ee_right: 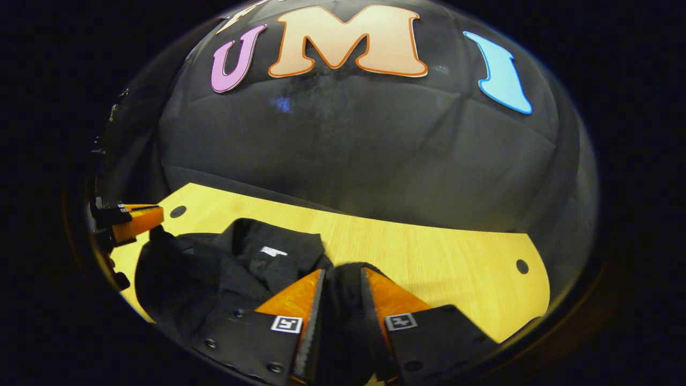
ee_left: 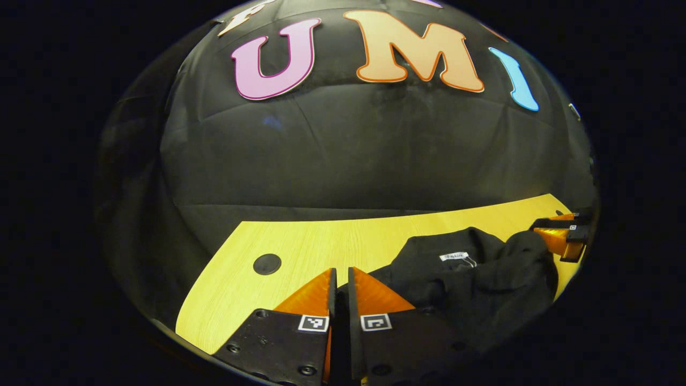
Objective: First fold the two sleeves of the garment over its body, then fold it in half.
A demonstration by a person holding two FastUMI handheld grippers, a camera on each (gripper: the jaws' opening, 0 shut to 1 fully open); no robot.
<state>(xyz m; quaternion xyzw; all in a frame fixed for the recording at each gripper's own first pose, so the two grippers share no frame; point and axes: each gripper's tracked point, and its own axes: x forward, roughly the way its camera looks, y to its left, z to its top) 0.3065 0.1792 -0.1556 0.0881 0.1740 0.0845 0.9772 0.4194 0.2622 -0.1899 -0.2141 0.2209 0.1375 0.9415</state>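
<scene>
A black fabric garment [ee_left: 477, 279] lay bunched on a pale yellow wooden table [ee_left: 300, 252], its folds heaped and creased rather than flat. In the left gripper view a small white label [ee_left: 454, 257] showed near the neck opening, facing up, with the cloth mounded around it. The garment sat on the right part of the table in that view, reaching toward the table's near edge, and a round dark hole [ee_left: 267, 264] in the tabletop lay well apart from it on the left.

The left gripper [ee_left: 341, 284] stood at the garment's left edge. Its two fingers were close together, with only a narrow dark gap between them; a strip of black cloth seemed to sit in that gap, though it could not be told for certain whether the fingers pressed on it.

In the right gripper view the right gripper [ee_right: 343, 281] had its jaws clamped on a fold of the black garment [ee_right: 225, 268], the cloth rising between the two fingers and rounding over just above their tips. The rest of the garment spread to the left of that gripper, the white label [ee_right: 273, 251] visible on it. The other gripper [ee_right: 136, 221] appeared at the far left, beside the garment's edge. Behind the table hung the booth's black cloth wall [ee_right: 364, 150].
</scene>
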